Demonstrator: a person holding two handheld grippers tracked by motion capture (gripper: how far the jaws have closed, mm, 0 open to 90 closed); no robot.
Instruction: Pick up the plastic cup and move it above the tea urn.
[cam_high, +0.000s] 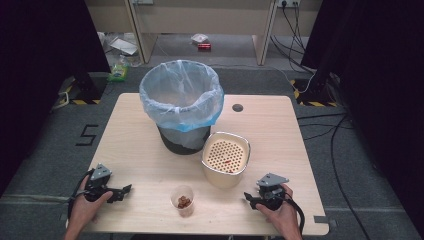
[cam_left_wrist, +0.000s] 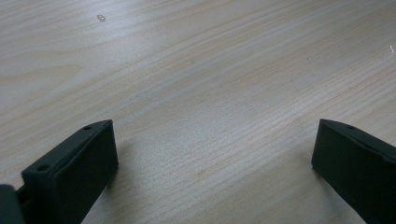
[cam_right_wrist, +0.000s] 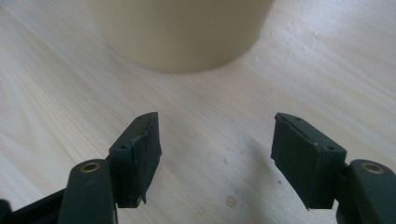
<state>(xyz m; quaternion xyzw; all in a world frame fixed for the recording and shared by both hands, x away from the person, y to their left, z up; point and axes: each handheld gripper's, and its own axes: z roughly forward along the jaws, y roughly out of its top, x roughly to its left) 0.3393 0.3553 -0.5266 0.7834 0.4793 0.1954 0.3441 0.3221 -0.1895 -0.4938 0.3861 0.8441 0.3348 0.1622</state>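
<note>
A dark bin lined with a pale blue bag (cam_high: 181, 97) stands at the middle back of the wooden table (cam_high: 135, 155). In front of it to the right sits a cream container (cam_high: 225, 159) with a perforated insert. A small clear cup (cam_high: 182, 200) with brown bits stands near the front edge. My left gripper (cam_high: 126, 192) rests at the front left, held by a hand; its jaws stand wide apart over bare wood (cam_left_wrist: 210, 116). My right gripper (cam_high: 248, 199) rests at the front right, open, with the cream container's wall (cam_right_wrist: 182, 32) just beyond its fingertips (cam_right_wrist: 140, 140).
A round cable hole (cam_high: 238, 107) marks the table's back right. Beyond the table lie cables (cam_high: 320, 125) on the grey floor, litter (cam_high: 120, 70) and a red object (cam_high: 203, 46) near a wooden frame. Black curtains hang on both sides.
</note>
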